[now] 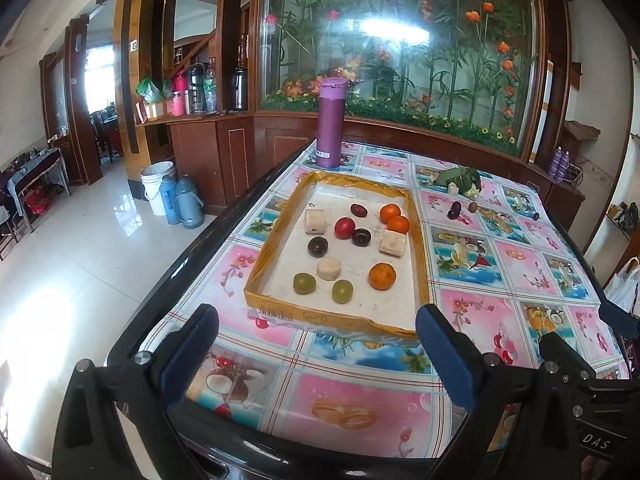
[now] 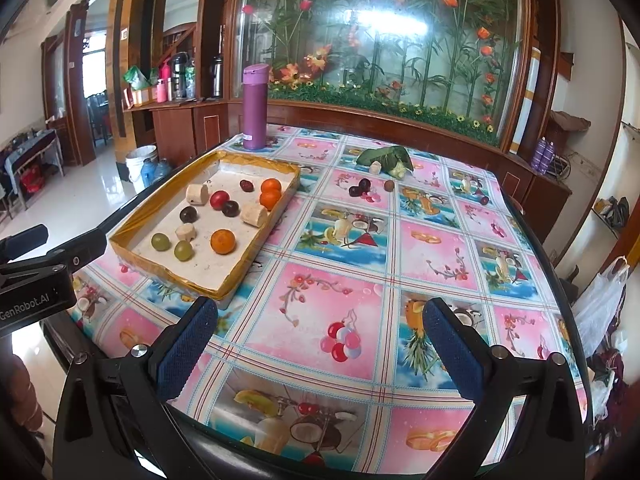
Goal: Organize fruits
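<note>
A shallow tray with gold-taped rim [image 1: 340,322] [image 2: 124,250] lies on the table and holds several fruits: oranges [image 1: 382,276] [image 2: 223,241], green grapes [image 1: 304,283] [image 2: 160,242], a red tomato [image 1: 345,227] [image 2: 219,199], dark plums [image 1: 318,246] and pale cut chunks [image 1: 330,269]. Loose dark fruits [image 1: 454,211] [image 2: 355,190], a small brown fruit [image 2: 389,186] and a leafy green bundle [image 1: 460,179] [image 2: 386,158] lie on the tablecloth beyond. My left gripper [image 1: 316,326] is open and empty before the tray's near edge. My right gripper [image 2: 320,316] is open and empty over the tablecloth, right of the tray.
A purple flask [image 1: 330,122] [image 2: 255,106] stands at the table's far edge behind the tray. The table's dark rim [image 1: 184,260] drops to a tiled floor on the left, with a white bucket [image 1: 157,184] and blue thermoses. A glass flower cabinet stands behind the table.
</note>
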{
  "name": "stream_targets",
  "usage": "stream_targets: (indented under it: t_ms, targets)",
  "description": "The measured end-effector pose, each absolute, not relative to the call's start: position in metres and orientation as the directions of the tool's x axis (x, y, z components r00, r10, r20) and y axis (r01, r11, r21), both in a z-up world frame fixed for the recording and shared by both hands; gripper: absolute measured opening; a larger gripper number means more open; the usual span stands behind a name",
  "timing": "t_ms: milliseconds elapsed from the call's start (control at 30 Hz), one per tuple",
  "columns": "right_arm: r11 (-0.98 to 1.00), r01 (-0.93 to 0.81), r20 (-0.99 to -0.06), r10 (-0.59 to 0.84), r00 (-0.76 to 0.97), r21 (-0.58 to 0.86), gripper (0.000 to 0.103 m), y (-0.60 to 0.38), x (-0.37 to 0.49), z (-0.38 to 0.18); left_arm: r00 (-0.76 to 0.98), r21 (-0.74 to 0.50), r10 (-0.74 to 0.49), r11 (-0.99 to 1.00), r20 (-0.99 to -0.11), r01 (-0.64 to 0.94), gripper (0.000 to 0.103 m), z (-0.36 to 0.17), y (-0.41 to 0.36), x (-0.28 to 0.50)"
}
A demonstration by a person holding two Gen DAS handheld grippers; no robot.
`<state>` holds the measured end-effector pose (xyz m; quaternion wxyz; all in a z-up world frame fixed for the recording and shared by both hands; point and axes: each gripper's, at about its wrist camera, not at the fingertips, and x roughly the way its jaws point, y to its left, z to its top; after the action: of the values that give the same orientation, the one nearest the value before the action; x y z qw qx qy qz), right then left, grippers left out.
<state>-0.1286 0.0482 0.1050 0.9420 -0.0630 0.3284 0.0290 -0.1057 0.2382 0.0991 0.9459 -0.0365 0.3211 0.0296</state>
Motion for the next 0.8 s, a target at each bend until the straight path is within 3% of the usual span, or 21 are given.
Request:
stream_targets:
  t_ms: [800]
  targets:
    - [0.992, -0.084, -0.635, 0.008, 0.772, -0.090, 0.103, 0.0428, -0.1262, 0.1014, 0.803, -0.122, -0.025, 0.991, -0.596, -0.060, 0.103, 0.1002, 0.2445, -0.1053]
